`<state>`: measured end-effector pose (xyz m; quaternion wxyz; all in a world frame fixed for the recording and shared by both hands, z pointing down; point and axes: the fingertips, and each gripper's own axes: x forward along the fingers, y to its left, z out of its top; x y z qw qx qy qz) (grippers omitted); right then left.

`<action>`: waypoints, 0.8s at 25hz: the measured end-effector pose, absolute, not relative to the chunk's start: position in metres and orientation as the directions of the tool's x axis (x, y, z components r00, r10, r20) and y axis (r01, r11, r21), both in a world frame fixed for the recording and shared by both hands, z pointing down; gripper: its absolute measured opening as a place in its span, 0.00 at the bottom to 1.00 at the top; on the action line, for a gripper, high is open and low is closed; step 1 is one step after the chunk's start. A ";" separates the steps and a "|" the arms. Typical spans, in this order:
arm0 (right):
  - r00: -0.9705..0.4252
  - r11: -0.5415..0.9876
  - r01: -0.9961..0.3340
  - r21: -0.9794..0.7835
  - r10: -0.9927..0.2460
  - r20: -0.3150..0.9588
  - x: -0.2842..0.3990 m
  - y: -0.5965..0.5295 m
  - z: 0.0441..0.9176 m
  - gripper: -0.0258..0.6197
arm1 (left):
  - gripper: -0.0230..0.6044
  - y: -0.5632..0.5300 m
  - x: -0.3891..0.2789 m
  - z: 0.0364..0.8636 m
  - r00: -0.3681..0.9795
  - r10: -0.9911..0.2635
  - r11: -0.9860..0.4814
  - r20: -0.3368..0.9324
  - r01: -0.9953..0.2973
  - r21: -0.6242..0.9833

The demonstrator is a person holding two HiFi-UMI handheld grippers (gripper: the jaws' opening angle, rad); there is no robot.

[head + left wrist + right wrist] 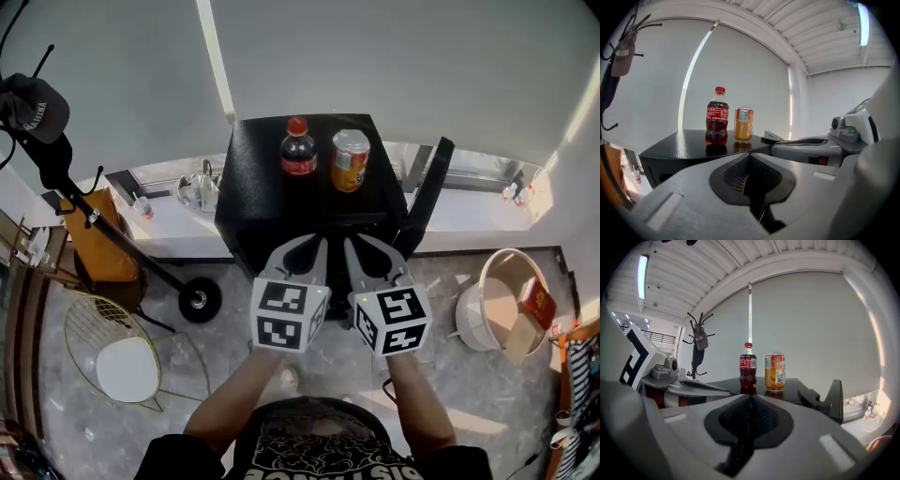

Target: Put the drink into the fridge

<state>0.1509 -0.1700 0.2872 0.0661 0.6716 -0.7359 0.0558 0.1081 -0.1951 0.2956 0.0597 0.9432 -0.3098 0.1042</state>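
Bottle (298, 150) and can (350, 161) on glossy black fridge (253, 183) before white blinds (394, 56)

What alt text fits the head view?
The left gripper and right gripper, both shut and empty, are held side by side before a black fridge. On its top stand a cola bottle and an orange can, upright and close together.
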 end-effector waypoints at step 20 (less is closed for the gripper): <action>0.133 -0.127 -0.991 0.042 -0.975 0.179 0.182 -0.244 0.261 0.24 | 0.05 -0.262 0.100 0.265 0.848 -0.494 -0.859 0.189 -0.510 0.043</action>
